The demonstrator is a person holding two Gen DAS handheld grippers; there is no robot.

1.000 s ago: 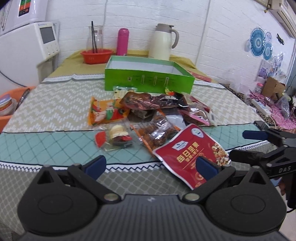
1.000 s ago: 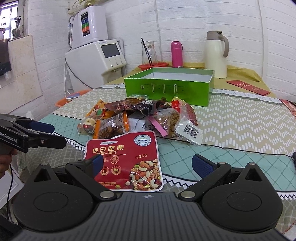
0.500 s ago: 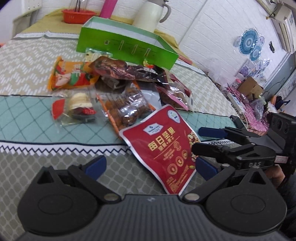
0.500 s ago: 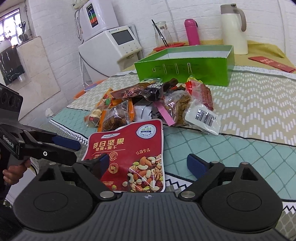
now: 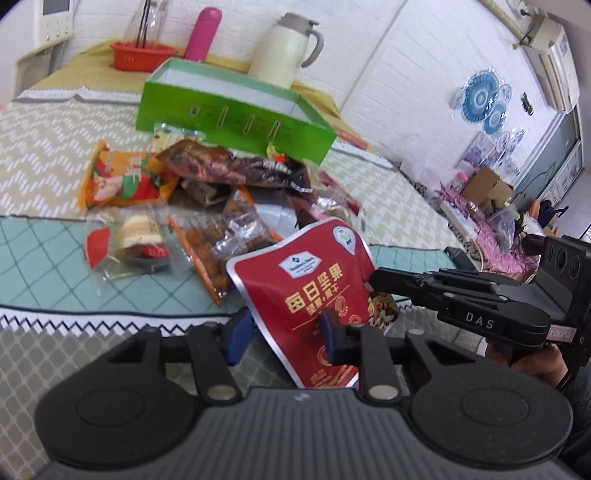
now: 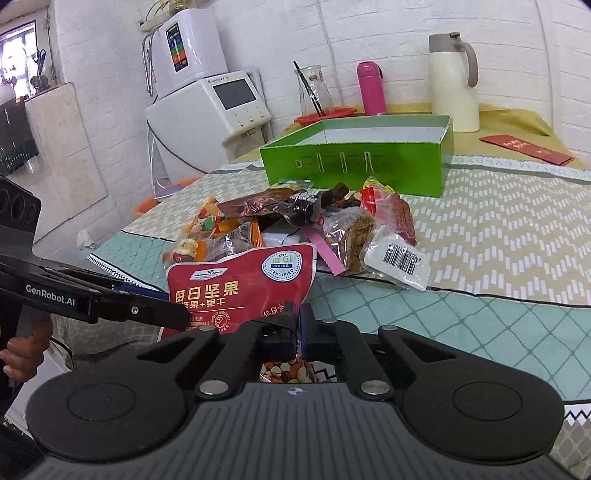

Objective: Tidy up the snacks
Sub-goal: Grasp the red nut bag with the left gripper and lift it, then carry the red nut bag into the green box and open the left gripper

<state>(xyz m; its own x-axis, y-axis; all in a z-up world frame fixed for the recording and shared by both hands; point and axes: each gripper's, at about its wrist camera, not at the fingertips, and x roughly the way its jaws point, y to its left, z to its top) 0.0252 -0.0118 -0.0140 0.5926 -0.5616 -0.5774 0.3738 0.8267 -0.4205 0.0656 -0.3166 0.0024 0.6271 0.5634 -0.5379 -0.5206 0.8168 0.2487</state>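
Note:
A red nut pouch (image 5: 314, 291) (image 6: 240, 284) is lifted at the table's near edge. My right gripper (image 6: 295, 325) is shut on its lower edge; it shows from the side in the left wrist view (image 5: 376, 280). My left gripper (image 5: 284, 325) is partly closed around the pouch's bottom left corner, and whether its pads touch is unclear; it shows in the right wrist view (image 6: 177, 317). A pile of snack packets (image 5: 207, 192) (image 6: 303, 225) lies behind the pouch. An open green box (image 5: 236, 110) (image 6: 358, 158) stands beyond the pile.
A cream thermos jug (image 5: 288, 48) (image 6: 454, 81), a pink bottle (image 5: 205, 33) (image 6: 371, 88) and a red basket (image 5: 142, 55) stand behind the box. A white appliance (image 6: 207, 107) stands at the table's far left. A red envelope (image 6: 524, 147) lies at the right.
Both grippers moved onto the red pouch. The right one shut on its lower edge, the left one narrowed around its corner, and the pouch rose off the cloth.

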